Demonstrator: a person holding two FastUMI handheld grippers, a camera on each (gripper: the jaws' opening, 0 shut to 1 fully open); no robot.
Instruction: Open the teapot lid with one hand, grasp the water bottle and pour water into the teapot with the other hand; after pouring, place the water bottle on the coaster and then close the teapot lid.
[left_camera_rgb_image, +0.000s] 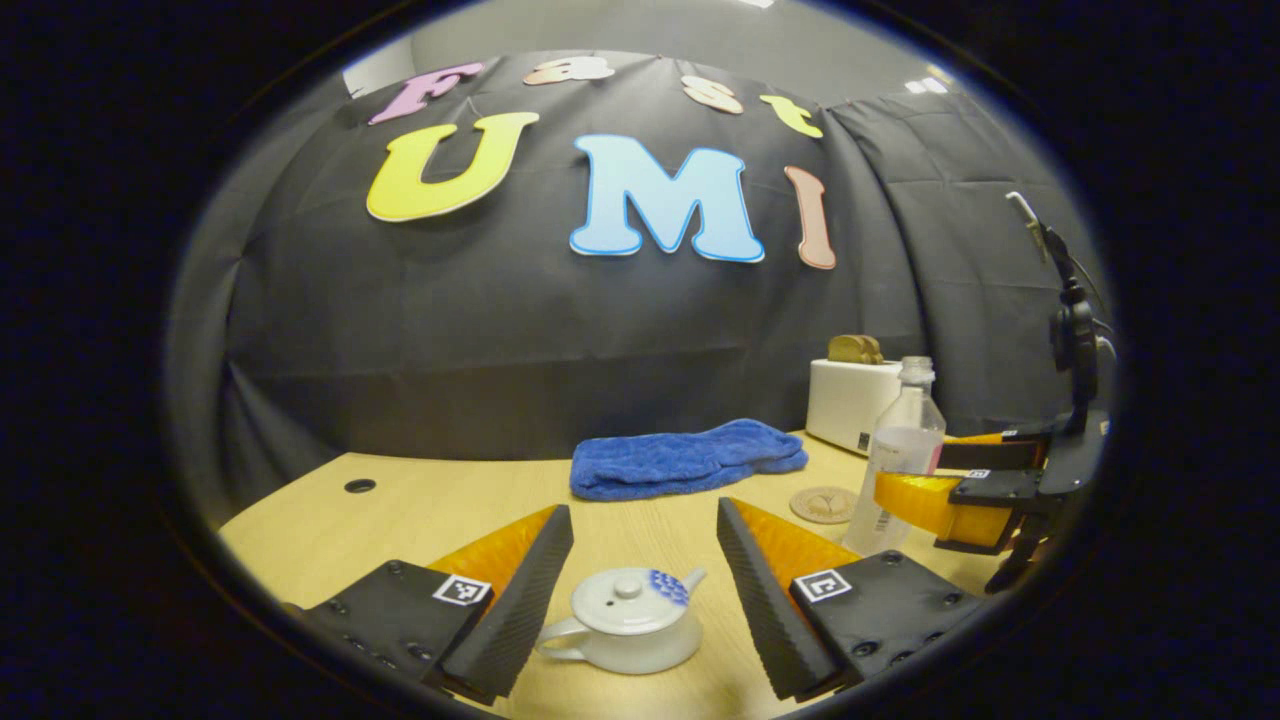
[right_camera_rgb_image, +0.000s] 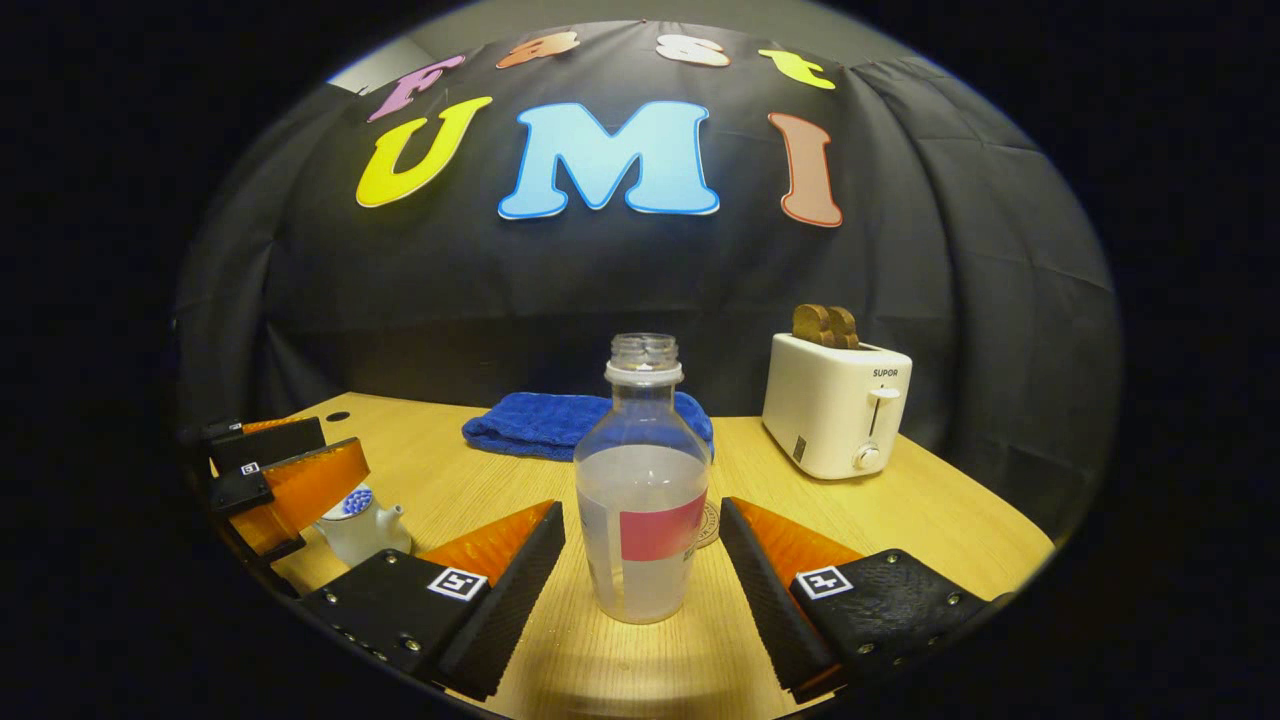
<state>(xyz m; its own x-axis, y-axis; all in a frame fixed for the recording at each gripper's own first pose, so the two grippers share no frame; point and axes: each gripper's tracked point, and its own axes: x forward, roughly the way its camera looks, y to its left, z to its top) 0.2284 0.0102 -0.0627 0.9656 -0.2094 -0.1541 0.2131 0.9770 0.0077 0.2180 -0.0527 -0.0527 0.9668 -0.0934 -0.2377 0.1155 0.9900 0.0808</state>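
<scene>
Left claw (left_camera_rgb_image: 645, 585) spread wide around the teapot (left_camera_rgb_image: 625, 630), lid (left_camera_rgb_image: 628, 598) on. Right claw (right_camera_rgb_image: 642, 560) spread either side of the upright water bottle (right_camera_rgb_image: 645, 490) on the desk (right_camera_rgb_image: 900, 510), coaster (left_camera_rgb_image: 825, 504) behind. Nothing grasped; every step looks still ahead.

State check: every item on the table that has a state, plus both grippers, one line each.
White ceramic teapot: upright, lid on.
Clear plastic water bottle: upright, uncapped, roughly half full.
Round brown coaster: bare, flat on table.
White toaster: two bread slices sticking out of the slots.
Blue towel: bunched, lying on table.
Left gripper: open, flanking teapot.
Right gripper: open, flanking bottle.
</scene>
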